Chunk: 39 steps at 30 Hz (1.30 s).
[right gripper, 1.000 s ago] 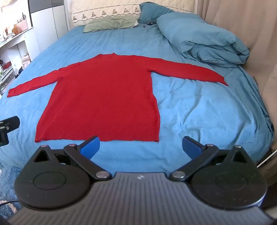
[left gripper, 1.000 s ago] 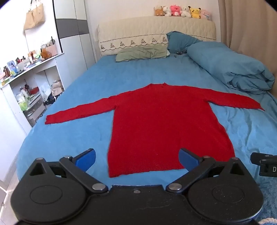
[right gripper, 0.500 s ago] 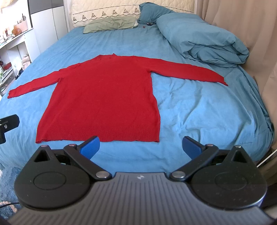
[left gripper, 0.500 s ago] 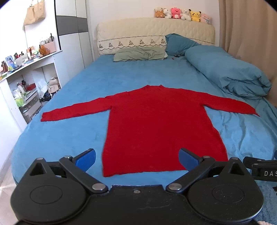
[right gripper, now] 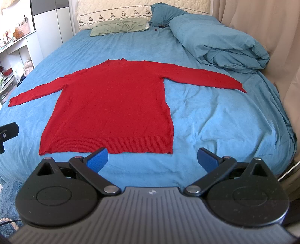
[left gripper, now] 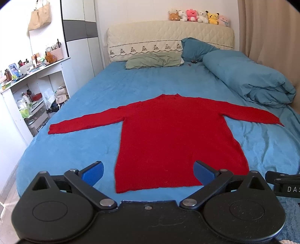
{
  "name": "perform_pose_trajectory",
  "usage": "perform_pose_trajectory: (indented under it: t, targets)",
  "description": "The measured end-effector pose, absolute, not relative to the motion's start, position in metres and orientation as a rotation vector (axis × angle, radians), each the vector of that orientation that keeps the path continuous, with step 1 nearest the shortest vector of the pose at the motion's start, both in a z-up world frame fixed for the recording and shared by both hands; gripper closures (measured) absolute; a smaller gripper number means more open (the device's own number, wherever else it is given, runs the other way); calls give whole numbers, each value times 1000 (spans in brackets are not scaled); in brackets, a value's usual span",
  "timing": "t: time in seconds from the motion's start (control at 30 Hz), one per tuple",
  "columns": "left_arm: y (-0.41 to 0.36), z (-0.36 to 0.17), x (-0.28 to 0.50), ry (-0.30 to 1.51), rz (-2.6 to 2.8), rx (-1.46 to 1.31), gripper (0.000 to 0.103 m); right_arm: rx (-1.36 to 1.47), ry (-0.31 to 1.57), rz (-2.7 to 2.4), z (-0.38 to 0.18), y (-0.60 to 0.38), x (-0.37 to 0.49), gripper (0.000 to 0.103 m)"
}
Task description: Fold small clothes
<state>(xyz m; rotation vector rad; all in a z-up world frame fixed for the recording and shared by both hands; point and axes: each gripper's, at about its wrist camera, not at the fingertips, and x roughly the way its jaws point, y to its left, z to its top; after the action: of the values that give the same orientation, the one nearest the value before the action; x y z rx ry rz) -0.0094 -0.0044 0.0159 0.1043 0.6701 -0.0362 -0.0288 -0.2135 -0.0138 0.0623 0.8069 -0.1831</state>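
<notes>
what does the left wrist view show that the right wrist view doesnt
Only the left wrist view shows the row of plush toys on the headboard and the beige bag hanging on the wall. Only the right wrist view shows the bed's right edge dropping beside the curtain. Both show the red sweater spread flat on the blue bed, the green pillow, the rolled duvet, and an open gripper: left, right.

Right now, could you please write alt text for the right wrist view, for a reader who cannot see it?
A red sweater lies flat on a blue bed, both sleeves spread out, hem nearest the camera. The open right gripper is at the foot of the bed, holding nothing. A rolled blue duvet and a green pillow lie farther back.
</notes>
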Motion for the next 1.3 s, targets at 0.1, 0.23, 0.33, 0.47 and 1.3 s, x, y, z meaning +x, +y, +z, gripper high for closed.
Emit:
perform_pose_trajectory:
  t: [0.1,0.23,0.33,0.47,1.3]
  targets:
    - [-4,16,-10,670,-33,107,0,60,808,-183,-14,-213,-29,0]
    - [-5,17,-10,668,-32,111,0,62,807,-182,-13,-213,-29,0]
    - [-5,17,-10,669,-32,112,0,63,807,-182,-13,-213,-29,0]
    - [-6,17,-10,669,-31,115,0,63,806,-180,-12,-210,-30,0]
    - [-6,20,-11,667,-28,121,0,66,811,-173,-12,-205,-32,0]
